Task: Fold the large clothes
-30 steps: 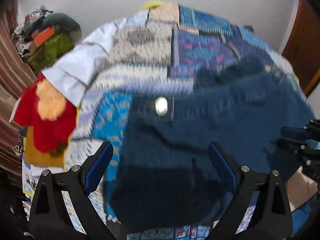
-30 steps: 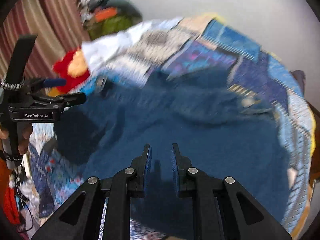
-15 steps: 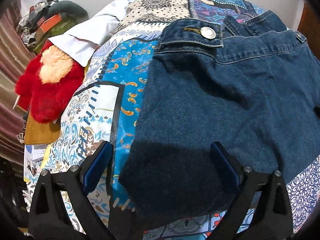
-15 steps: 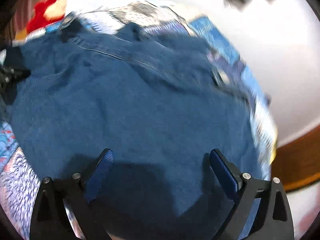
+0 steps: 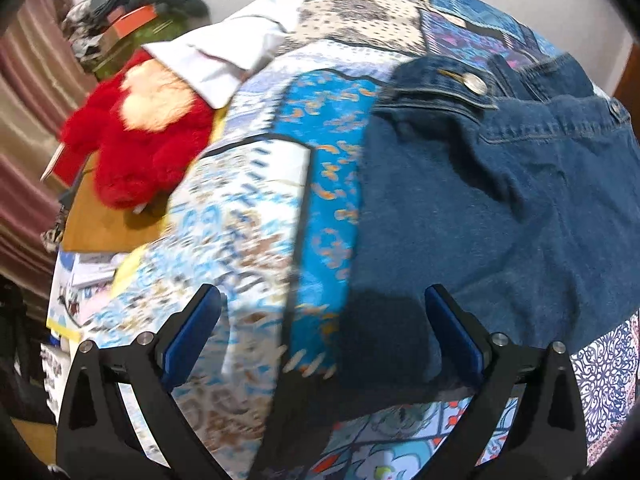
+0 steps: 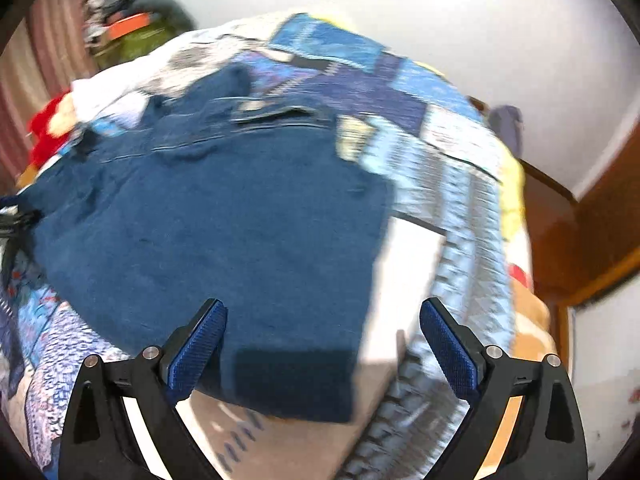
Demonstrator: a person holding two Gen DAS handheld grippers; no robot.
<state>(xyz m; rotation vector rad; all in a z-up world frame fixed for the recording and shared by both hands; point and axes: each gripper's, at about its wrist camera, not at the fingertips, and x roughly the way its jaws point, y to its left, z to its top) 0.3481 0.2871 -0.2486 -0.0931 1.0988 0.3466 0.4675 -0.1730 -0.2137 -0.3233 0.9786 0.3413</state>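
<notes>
Denim, dark blue: the jeans (image 5: 500, 208) lie flat on the patchwork quilt (image 5: 256, 216) that covers the bed, waistband at the far end with its metal button (image 5: 474, 83) facing up. In the right wrist view the jeans (image 6: 208, 232) fill the middle of the quilt (image 6: 452, 184), with a squared-off folded edge nearest the camera.

Left gripper (image 5: 320, 332): jaws wide apart, nothing between them. It hangs above the near left edge of the denim, right finger over cloth, left finger over bare quilt. Contact with the fabric cannot be told.

Right gripper (image 6: 322, 340): jaws likewise spread wide, empty, poised over the near right corner of the jeans.

Off to the left: a red plush toy (image 5: 136, 140) and a white garment (image 5: 224, 60), both clear of the denim. Clutter pile (image 6: 128, 24) at the far corner by the wall.

Step in hand, as judged: between folds. The garment looks already doubled over; both grippers are free and lined up along the near edge.

Next move calls for: each gripper to close on a near corner, pinching all layers together, then lift evenly and carry the edge toward the waistband. Uneven lift would skew the fold.
</notes>
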